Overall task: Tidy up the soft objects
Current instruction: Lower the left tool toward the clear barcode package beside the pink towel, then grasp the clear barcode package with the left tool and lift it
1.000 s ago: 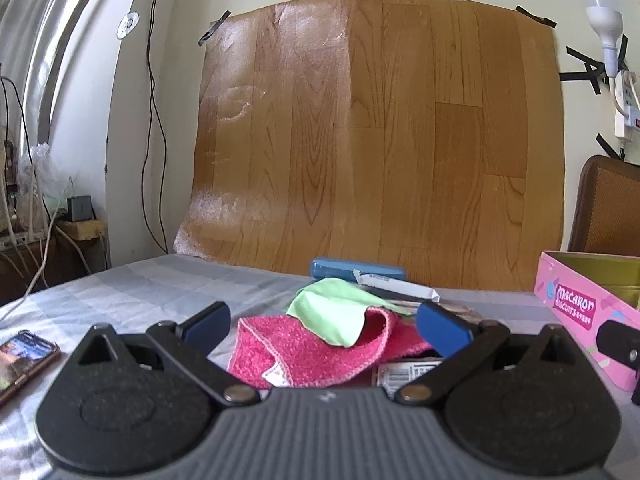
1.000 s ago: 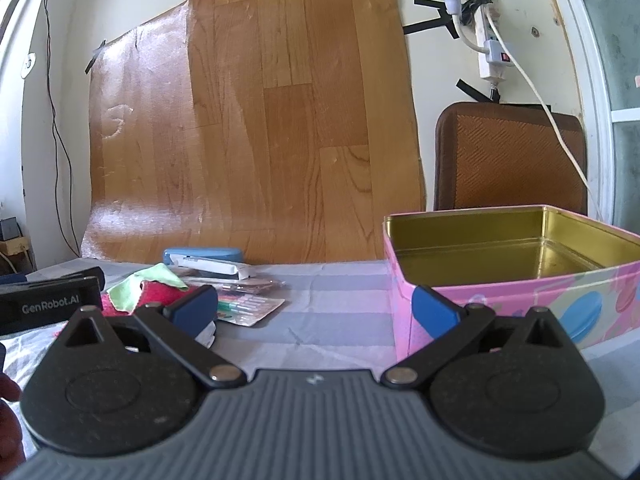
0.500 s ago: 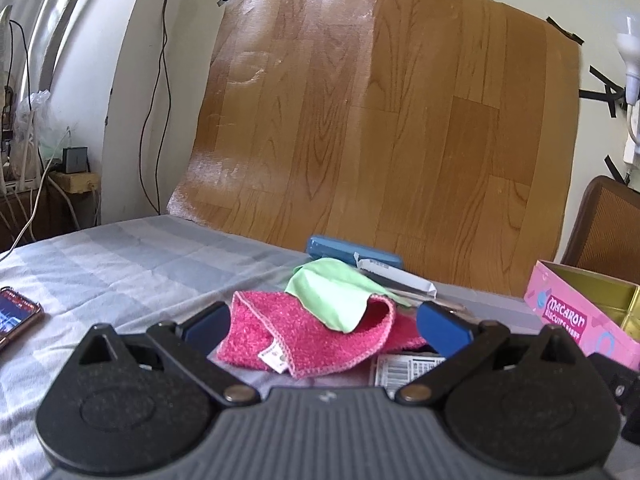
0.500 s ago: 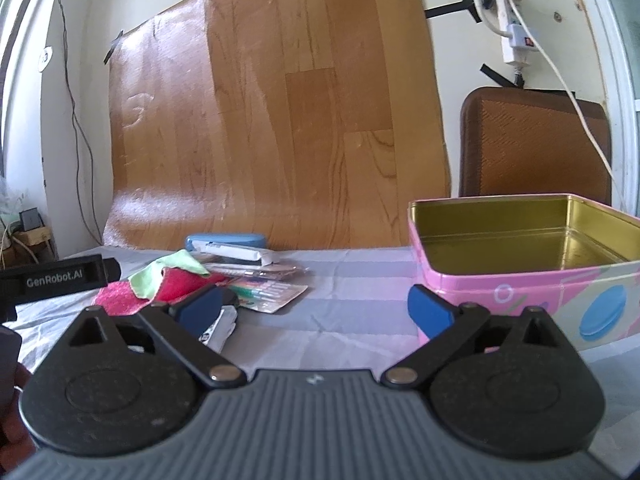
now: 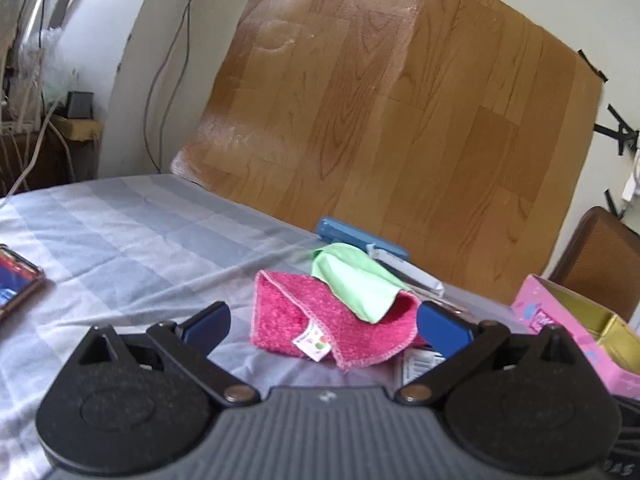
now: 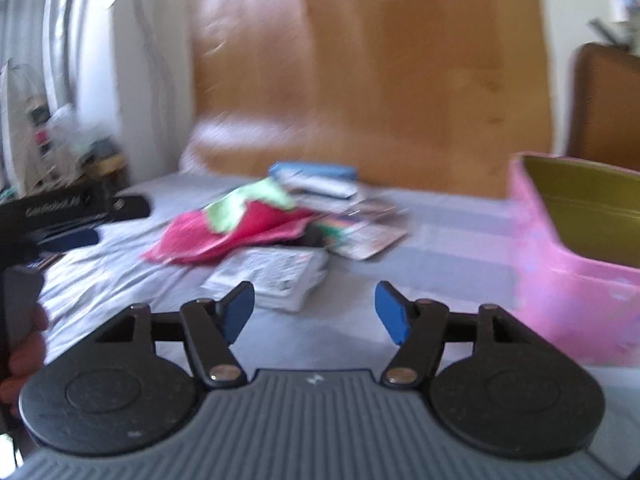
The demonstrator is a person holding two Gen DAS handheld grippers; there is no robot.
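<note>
A pink cloth (image 5: 328, 320) lies folded on the grey checked bedsheet, with a light green cloth (image 5: 356, 280) on top of it. My left gripper (image 5: 324, 326) is open and empty, its blue pads on either side of the pink cloth and just short of it. In the blurred right wrist view both cloths, pink (image 6: 224, 236) and green (image 6: 244, 204), lie ahead to the left. My right gripper (image 6: 316, 312) is open and empty above the sheet. An open pink tin (image 6: 576, 264) with a gold inside stands at the right, and also shows in the left wrist view (image 5: 580, 332).
A blue case (image 5: 360, 238) and a white box (image 5: 408, 272) lie behind the cloths. Printed packets (image 6: 276, 272) and cards (image 6: 360, 232) lie beside them. A phone (image 5: 16, 280) is at the left edge. A wood-pattern sheet (image 5: 380, 120) covers the wall. A chair back (image 6: 608, 104) stands behind the tin.
Both grippers have risen and tilted down toward the table. The left has closed in on the pink cloth. The right has swung left toward the pile, with the tin now at its right.
</note>
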